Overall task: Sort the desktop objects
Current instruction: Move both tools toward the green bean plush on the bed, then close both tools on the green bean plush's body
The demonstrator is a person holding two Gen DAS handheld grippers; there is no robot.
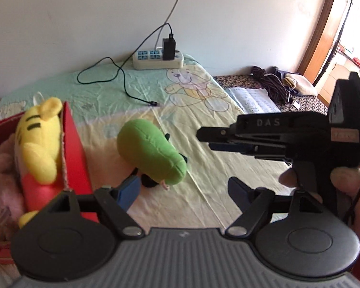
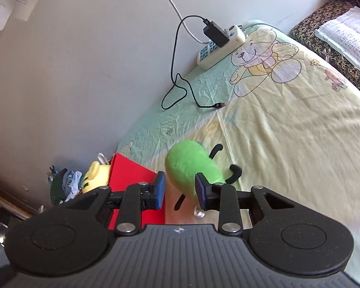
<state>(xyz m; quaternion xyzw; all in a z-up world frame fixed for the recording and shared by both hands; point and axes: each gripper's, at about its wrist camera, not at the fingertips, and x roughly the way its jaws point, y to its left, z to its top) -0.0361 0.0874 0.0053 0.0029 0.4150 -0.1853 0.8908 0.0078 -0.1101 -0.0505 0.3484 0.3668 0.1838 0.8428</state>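
Item, green plush toy [image 1: 153, 152]: lying on the pastel bear-print sheet [image 1: 228, 168] just beside the red box [image 1: 75, 144], which already holds a yellow striped plush [image 1: 39, 141]. Your left gripper [image 1: 182, 192] stands spread with nothing between its blue pads, the green toy just ahead of the left pad. Your right gripper [image 2: 180, 192] is parted a little, pads apparently clear of the green toy ahead; power strip [image 1: 158, 58] and black cable [image 1: 122, 81] lie near the wall.
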